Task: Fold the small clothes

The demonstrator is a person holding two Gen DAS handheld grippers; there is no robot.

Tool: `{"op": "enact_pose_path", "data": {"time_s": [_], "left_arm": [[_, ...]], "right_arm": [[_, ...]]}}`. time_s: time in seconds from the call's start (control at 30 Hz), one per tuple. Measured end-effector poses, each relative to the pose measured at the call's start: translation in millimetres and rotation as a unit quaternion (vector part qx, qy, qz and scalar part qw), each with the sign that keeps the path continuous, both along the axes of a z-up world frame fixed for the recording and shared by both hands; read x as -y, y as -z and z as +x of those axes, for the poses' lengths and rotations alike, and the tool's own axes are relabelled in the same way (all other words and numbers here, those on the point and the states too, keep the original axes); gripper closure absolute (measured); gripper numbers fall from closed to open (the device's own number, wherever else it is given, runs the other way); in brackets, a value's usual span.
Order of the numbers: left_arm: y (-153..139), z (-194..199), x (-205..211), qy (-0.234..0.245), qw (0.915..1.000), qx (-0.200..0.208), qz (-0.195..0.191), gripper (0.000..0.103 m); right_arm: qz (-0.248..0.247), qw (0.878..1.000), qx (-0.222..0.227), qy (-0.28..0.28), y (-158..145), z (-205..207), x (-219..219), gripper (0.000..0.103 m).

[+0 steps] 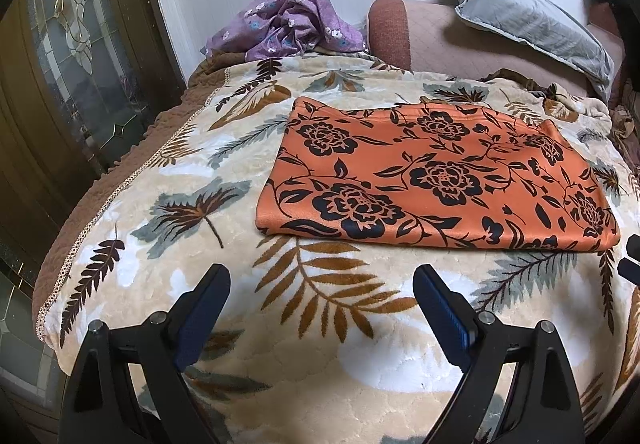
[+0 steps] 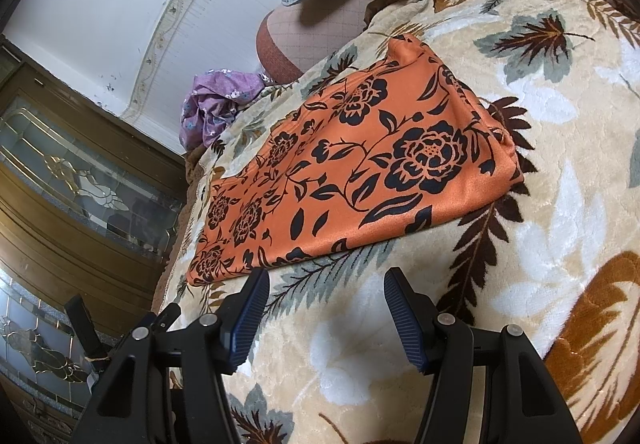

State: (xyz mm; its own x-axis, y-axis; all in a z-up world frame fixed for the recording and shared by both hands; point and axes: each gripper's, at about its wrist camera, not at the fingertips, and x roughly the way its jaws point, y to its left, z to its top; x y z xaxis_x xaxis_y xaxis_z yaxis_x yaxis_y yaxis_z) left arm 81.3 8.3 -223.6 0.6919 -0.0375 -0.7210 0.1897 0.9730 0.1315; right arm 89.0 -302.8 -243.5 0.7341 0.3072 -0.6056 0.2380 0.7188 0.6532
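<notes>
We count two garments, one grey pillow (image 1: 532, 20) and two grippers. The orange garment (image 1: 436, 176) – one folded rectangle, satiny, printed with black roses and vines – lies flat on the leaf-patterned blanket (image 1: 224, 172), just beyond both sets of fingertips. The purple floral garment (image 1: 288, 26) sits crumpled at the far edge by the wall. Our left gripper (image 1: 322, 286) and right gripper (image 2: 326, 290) both stand released – nothing between the pads.

Blanket (image 1: 192, 148) bare around orange cloth (image 1: 436, 172); purple heap (image 1: 288, 24) far corner.
</notes>
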Motion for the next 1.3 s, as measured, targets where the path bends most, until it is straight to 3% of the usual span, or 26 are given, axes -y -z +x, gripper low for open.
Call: {"op": "enact_pose_path", "data": {"time_s": [1.3], "left_arm": [[13,7,-1,0.000,0.9999,-0.014,-0.002,0.010]], "right_arm": [[-0.008,1.000,-0.008,-0.008,2,6,-1,0.039]]}}
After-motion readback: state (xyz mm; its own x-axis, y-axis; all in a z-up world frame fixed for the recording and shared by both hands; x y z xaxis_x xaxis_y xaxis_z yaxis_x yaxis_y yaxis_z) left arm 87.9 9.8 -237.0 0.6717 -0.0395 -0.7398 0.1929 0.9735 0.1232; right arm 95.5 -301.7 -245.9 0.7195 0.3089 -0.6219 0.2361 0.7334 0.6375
